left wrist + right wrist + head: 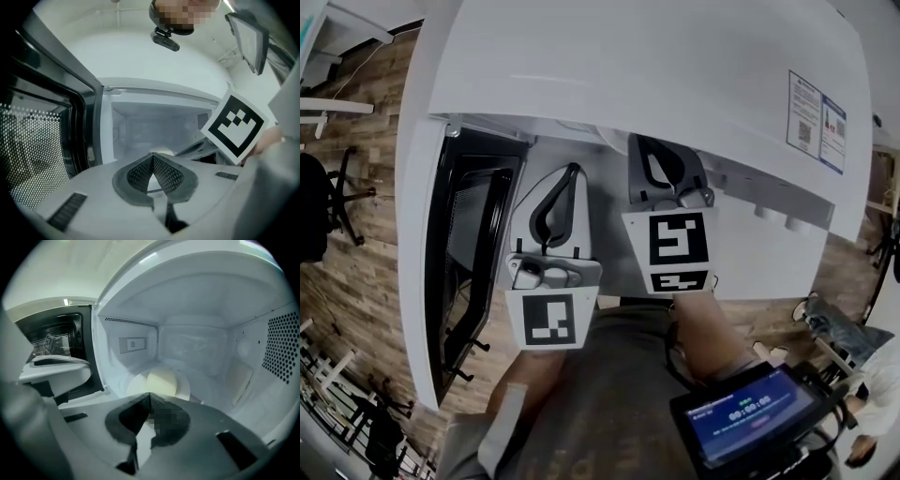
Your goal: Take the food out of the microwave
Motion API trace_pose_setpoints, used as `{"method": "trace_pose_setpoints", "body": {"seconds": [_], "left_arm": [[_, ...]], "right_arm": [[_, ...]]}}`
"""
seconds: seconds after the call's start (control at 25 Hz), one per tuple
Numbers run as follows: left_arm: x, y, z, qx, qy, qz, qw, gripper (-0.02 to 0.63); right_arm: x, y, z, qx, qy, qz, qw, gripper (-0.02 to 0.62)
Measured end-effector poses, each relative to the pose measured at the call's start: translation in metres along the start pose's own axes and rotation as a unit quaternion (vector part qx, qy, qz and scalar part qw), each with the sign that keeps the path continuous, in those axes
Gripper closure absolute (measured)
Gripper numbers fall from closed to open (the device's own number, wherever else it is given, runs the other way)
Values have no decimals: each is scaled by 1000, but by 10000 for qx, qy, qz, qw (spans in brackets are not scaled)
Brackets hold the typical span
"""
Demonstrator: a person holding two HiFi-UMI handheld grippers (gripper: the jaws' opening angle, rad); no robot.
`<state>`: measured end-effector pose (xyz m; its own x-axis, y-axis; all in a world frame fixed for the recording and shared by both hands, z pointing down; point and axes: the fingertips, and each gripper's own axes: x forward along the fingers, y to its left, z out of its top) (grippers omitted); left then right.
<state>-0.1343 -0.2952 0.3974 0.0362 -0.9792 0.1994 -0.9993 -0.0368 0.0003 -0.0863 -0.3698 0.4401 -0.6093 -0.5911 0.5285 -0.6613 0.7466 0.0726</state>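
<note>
Closed claw [151,156] facing microwave [154,124] (door [42,140] open)

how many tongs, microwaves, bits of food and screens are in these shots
tongs: 2, the left tongs and the right tongs, both shut and empty
microwave: 1, standing open
food: 1, a pale round piece inside the microwave
screen: 1
total: 5

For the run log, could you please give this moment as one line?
door open | food inside microwave | left gripper shut, empty | right gripper shut, empty, facing food
</note>
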Motion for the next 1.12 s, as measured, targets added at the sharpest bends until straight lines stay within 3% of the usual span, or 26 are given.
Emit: {"method": "trace_pose_setpoints", "body": {"seconds": [0.2,0.32,0.44,0.48,0.56,0.72,0.76,0.92,0.96,1.12], "left_arm": [[0,-5,8,-40,-31,-113,9999,598],[-3,-8,11,-44,21,-205,9998,598],[-5,-9,14,-51,83,-268,9996,598],[-6,-9,15,-47,86,-291,9995,598],[-8,-10,18,-14,98,-341,9994,598],[-11,-8,22,71,89,-405,9991,598],[-11,-8,23,92,79,-422,9990,598],[-11,-7,21,65,110,-495,9987,598],[-11,-6,20,40,122,-505,9986,598],[-11,-6,21,32,108,-530,9985,598]], "right_arm": [[-15,-4,-3,161,-166,-189,9996,589],[-33,-6,-5,1257,-589,-11,9903,586],[-43,1,-21,2870,-642,416,9549,557],[-44,2,-26,3232,-611,474,9432,506],[-41,5,-35,3900,-561,547,9175,487],[-24,10,-40,5460,-624,935,8302,470],[-20,10,-37,5647,-700,1036,8157,461],[-12,3,-32,6030,-917,1041,7856,449],[-10,1,-34,6151,-914,1007,7767,478],[-16,-3,-36,6281,-1016,929,7658,514]]}}
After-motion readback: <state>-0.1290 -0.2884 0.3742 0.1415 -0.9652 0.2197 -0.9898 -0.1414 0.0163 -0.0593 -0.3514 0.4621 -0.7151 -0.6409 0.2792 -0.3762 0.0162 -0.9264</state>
